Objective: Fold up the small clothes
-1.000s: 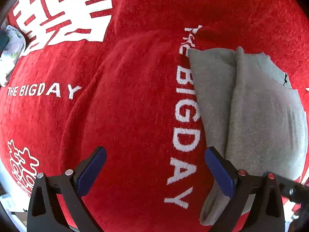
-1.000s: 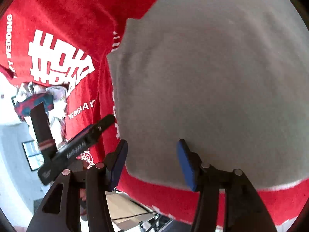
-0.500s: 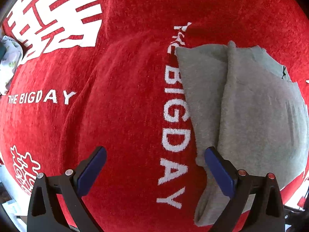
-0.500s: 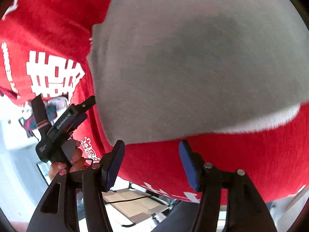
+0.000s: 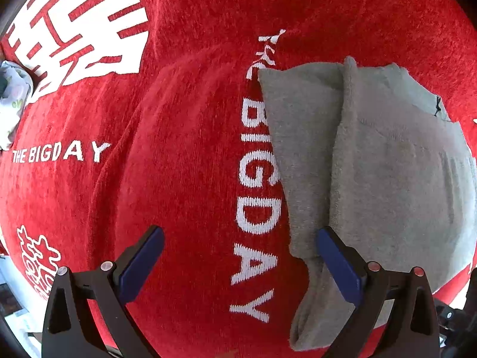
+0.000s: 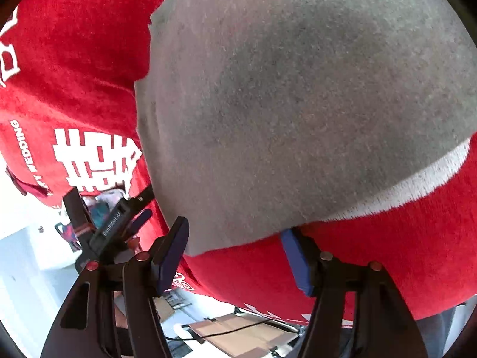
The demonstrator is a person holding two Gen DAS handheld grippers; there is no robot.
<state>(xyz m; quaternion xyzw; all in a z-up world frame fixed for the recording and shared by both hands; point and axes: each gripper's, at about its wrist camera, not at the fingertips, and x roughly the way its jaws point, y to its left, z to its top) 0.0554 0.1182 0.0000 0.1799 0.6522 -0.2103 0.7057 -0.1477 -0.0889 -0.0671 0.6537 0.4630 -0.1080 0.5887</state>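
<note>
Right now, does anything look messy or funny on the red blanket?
A bit. The folded gray garment isn't tidy: a narrow strip hangs out at the lower left corner. The red blanket underneath is rumpled into ridges.

I am working at a surface covered by a red plush cloth (image 5: 184,179) with white wedding lettering, which looks like a home blanket or towel. Past its edge in my right wrist view I see white walls (image 6: 26,256), a flattened cardboard box (image 6: 238,331) on the floor and a black cable (image 6: 226,332), suggesting a plain indoor room rather than a kitchen or shop.
</note>
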